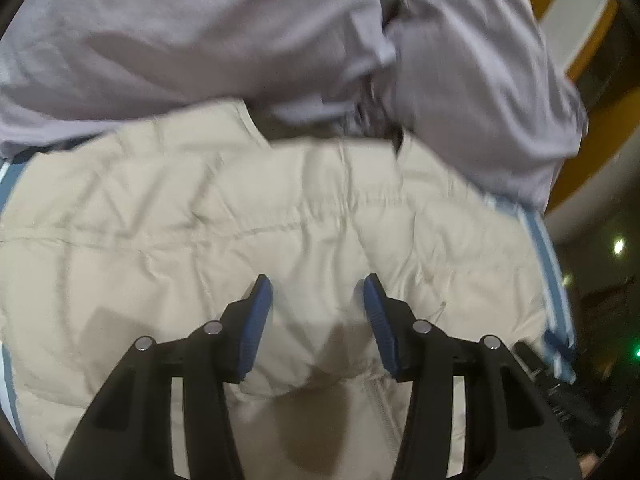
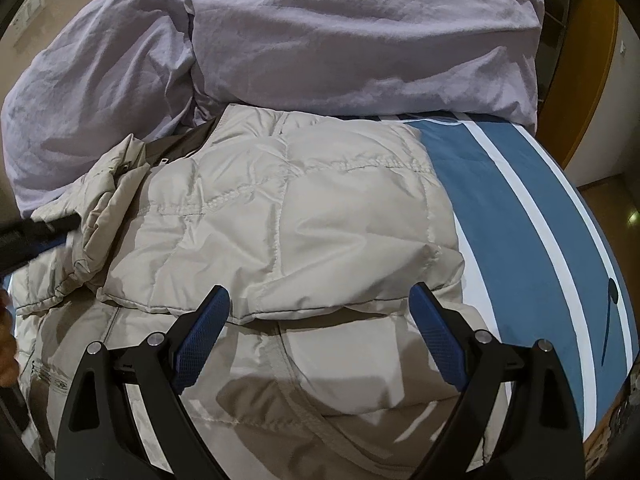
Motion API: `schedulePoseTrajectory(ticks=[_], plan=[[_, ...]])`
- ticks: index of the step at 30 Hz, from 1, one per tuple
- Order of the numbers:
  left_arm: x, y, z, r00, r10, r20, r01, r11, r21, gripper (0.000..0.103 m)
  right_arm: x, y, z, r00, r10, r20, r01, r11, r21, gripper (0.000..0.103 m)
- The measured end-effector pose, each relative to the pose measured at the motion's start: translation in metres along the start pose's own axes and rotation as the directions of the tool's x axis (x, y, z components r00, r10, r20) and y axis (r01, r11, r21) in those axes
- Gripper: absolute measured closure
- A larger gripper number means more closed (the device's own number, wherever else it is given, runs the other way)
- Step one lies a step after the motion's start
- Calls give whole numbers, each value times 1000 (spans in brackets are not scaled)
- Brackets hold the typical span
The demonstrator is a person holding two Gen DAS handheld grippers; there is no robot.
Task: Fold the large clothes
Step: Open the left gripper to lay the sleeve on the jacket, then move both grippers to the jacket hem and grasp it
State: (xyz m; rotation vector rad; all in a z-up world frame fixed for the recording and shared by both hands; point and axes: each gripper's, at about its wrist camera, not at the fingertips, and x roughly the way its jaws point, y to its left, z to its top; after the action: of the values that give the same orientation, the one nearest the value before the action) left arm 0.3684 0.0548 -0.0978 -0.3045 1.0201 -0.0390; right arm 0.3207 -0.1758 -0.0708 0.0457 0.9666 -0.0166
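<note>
Black gripper arms with blue ribbed pads fill the bottom of both wrist views. In the left wrist view the left gripper [image 1: 318, 292] is seen low in the centre of the frame, its jaws partly apart, with nothing clamped between the pads; only the surface of the beige quilted jacket [image 1: 248, 216] is seen in the gap. That view is blurred, so contact between the fingertips and the fabric cannot be told.

In the right wrist view the right gripper [image 2: 320, 300] is held with its jaws spread wide, wider than those of the left. Nothing is gripped by it; a folded edge of the beige quilted jacket [image 2: 280, 208] is seen between and just beyond the two pads, and whether the pads touch it cannot be told.

The jacket is spread across the middle of both frames, with one padded panel folded over the layer beneath. A crumpled part with a dark lining and a zip is seen at the left of the right wrist view. The garment is laid on a blue sheet with white stripes [image 2: 520, 208], which is exposed at the right of that frame. Beyond the jacket, in the upper part of both views, a rumpled lilac duvet [image 2: 340, 40] is heaped, its near edge touching the jacket's far edge.
</note>
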Motion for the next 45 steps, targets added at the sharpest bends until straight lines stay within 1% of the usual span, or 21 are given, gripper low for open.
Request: schedulePoseTrajectory(ticks=[1,2,4,6,9,11,14,17,20,23,27,29,32,35,41,45], plan=[[7,-5,-4,1000,26,-10,-25,999,31,54,0,-1,-1,1000,-2,-2,2,1000,1,10],[11,-9,-8,999,53,-5,-52,997,64,53,0,-2,-2,1000,-4,-5,4,1000,4,10],[10,-15,-11,996,85,8,-85,991,103,53,-2,-4,-3,1000,-8,-8,8,1000,6,10],[4,-13,-11,998,69,6,-69,994,87,53,-5,-8,-4,1000,-9,-6,9,1000,6,10],[-18,-4,-16,1000,20,18,-21,998,57,50,-12,-14,-5,1000,-6,-6,6,1000,6,10],[-39,5,-26,999,11,46,-13,998,62,42,-18,-21,-8,1000,0,-10,0,1000,4,10],[-68,25,-44,997,7,71,-10,998,55,37,-27,-33,-14,999,10,-32,-11,1000,-14,10],[-96,53,-69,997,24,78,-26,999,29,33,-37,-49,-24,998,19,-62,-21,999,-27,10],[-123,85,-101,994,79,75,-79,997,-5,30,-44,-67,-36,995,37,-96,-38,999,-12,10],[-148,116,-134,989,130,68,-127,990,-59,29,-53,-91,-53,989,63,-131,-60,998,22,10],[-177,151,-177,985,161,62,-151,978,-146,29,-62,-112,-74,983,86,-164,-80,996,41,10],[-186,160,-194,983,177,56,-165,971,-171,29,-67,-122,-87,979,95,-179,-89,995,42,10],[-196,172,-219,981,190,45,-177,962,-208,29,-71,-131,-102,975,103,-194,-95,994,49,10],[-199,179,-235,981,192,33,-179,956,-234,29,-71,-138,-115,970,123,-212,-110,991,73,10],[-194,188,-253,985,172,10,-162,949,-272,29,-73,-145,-135,958,169,-231,-149,984,101,11],[-186,193,-257,991,136,1,-129,941,-313,30,-72,-146,-143,949,203,-241,-178,976,123,18]])
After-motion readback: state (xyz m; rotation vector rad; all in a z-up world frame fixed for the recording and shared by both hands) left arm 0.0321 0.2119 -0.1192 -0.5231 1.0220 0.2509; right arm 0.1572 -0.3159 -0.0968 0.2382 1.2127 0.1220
